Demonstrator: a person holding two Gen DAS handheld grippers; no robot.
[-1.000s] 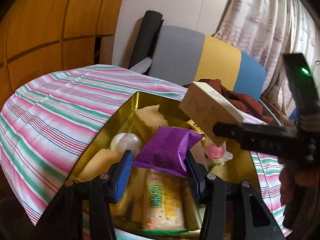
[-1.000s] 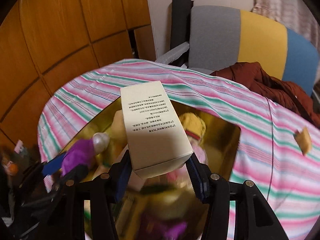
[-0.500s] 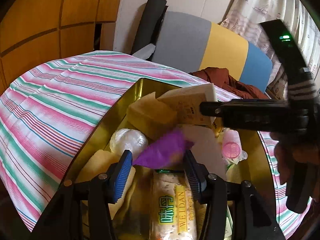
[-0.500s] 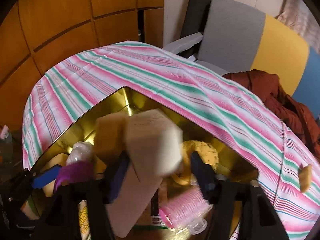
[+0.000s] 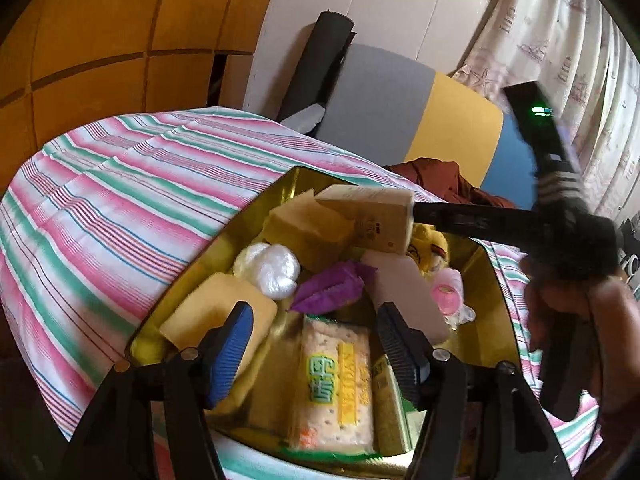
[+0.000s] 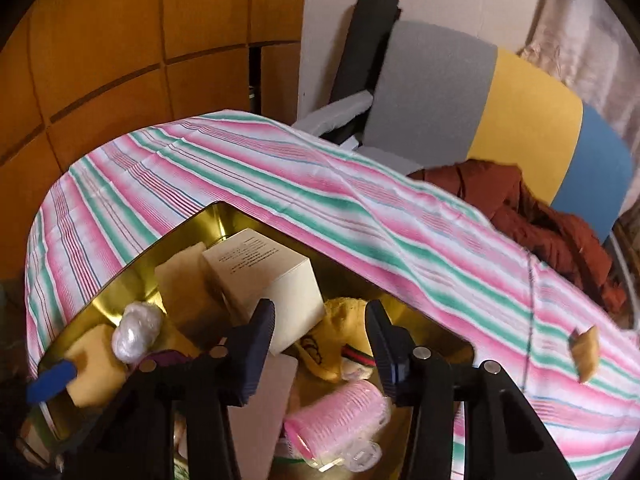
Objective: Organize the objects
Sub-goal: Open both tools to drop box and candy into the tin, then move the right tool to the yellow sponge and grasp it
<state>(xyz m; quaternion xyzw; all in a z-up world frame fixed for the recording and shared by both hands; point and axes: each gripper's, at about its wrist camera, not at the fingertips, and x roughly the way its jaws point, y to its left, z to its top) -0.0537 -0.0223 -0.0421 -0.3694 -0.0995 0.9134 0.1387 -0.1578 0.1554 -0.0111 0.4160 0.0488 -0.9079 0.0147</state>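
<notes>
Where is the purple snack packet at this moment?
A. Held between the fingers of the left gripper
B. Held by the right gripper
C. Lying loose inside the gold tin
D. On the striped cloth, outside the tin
C: the purple snack packet lies among the items in the gold tin, ahead of the open left gripper.

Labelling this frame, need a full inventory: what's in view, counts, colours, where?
gold tin: 1, gold, on the striped cloth
cream box: 1, cream, in the tin's far end, leaning on other items
purple packet: 1, purple, mid tin
cracker pack: 1, pale with yellow-green label, near end of tin
white ball: 1, pearly white, left side of tin
yellow sponges: at least 2, yellow, left side and far end
pink roller: 1, pink, right side of tin
striped cloth: 1, pink, green, white, under the tin
chair: 1, grey, yellow, blue, behind
left gripper: open, above the tin
right gripper: open, by the cream box
</notes>
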